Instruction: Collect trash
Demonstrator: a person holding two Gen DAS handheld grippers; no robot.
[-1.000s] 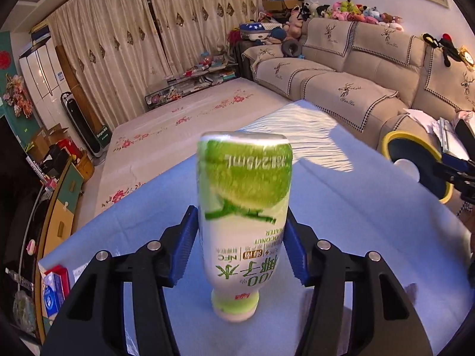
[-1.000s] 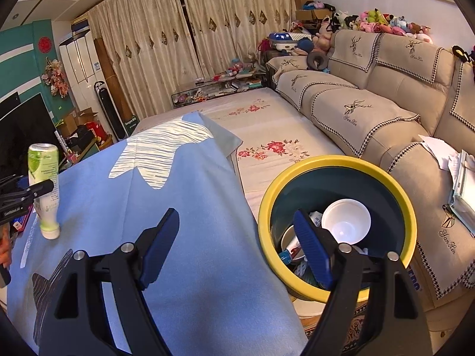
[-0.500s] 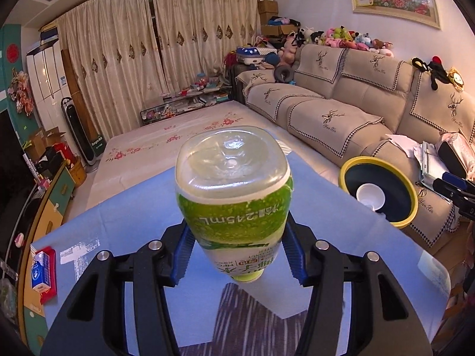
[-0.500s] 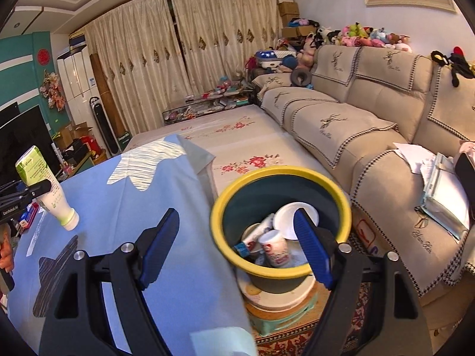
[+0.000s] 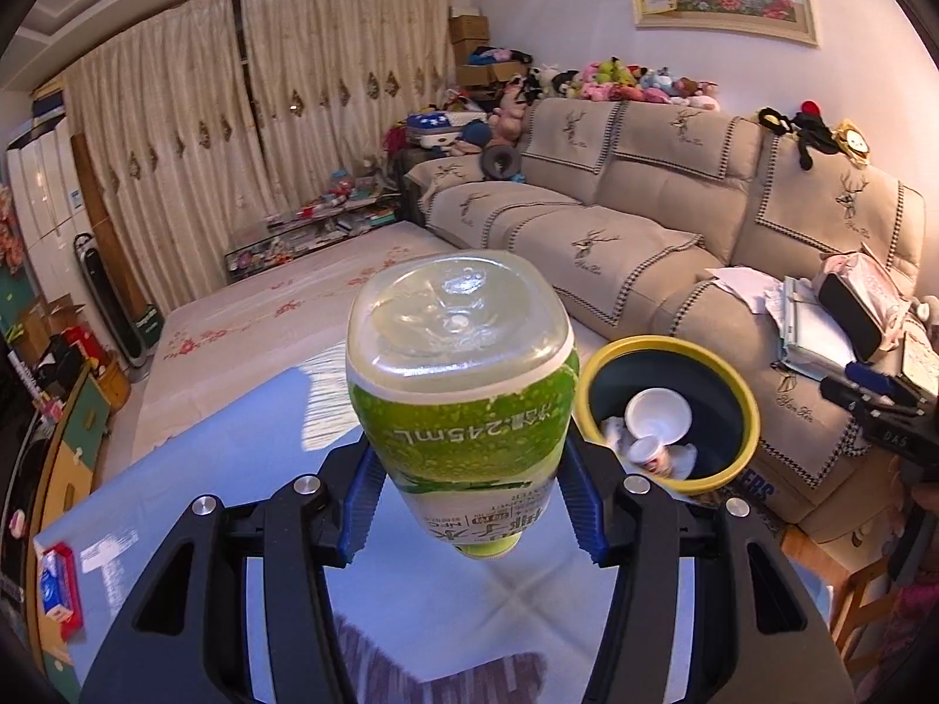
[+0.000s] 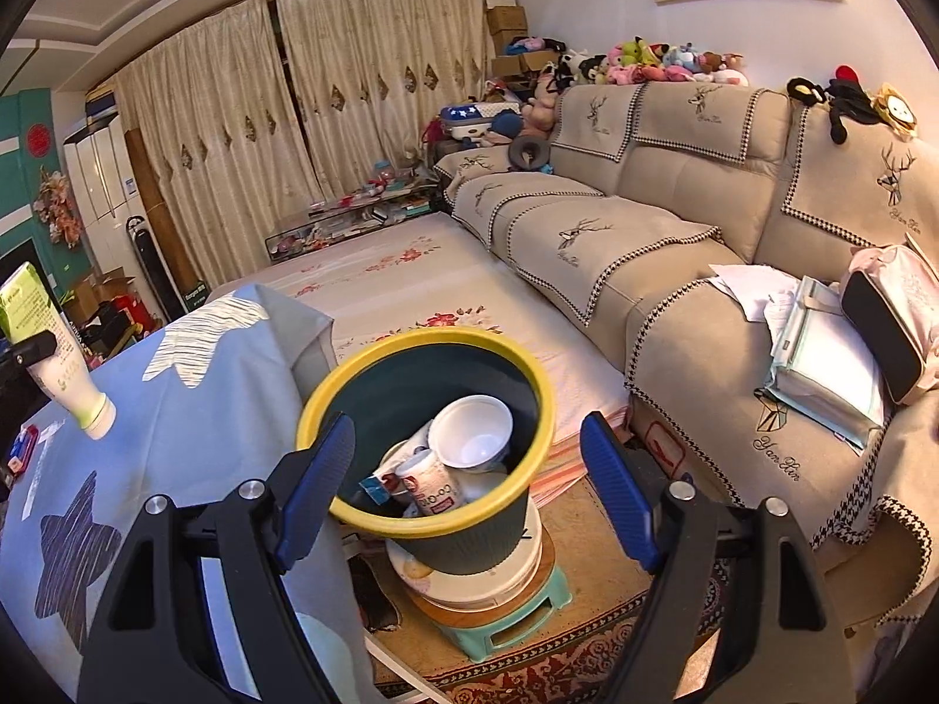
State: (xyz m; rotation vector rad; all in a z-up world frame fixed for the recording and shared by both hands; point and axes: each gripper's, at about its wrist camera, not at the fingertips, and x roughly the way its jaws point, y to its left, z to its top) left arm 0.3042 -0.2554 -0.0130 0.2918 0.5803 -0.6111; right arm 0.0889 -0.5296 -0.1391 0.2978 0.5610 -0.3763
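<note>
Our left gripper (image 5: 469, 507) clamps the green bottle (image 5: 460, 405) upside down above the blue tablecloth (image 5: 223, 457), near its edge by the bin (image 5: 730, 457). Only our right view shows the cups (image 6: 431, 481) heaped inside; our right gripper (image 6: 466, 490) gapes empty.

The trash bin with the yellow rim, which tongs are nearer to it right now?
Right. The right tongs hang open just above the trash bin; the left tongs hold the coconut water bottle over the table.
</note>
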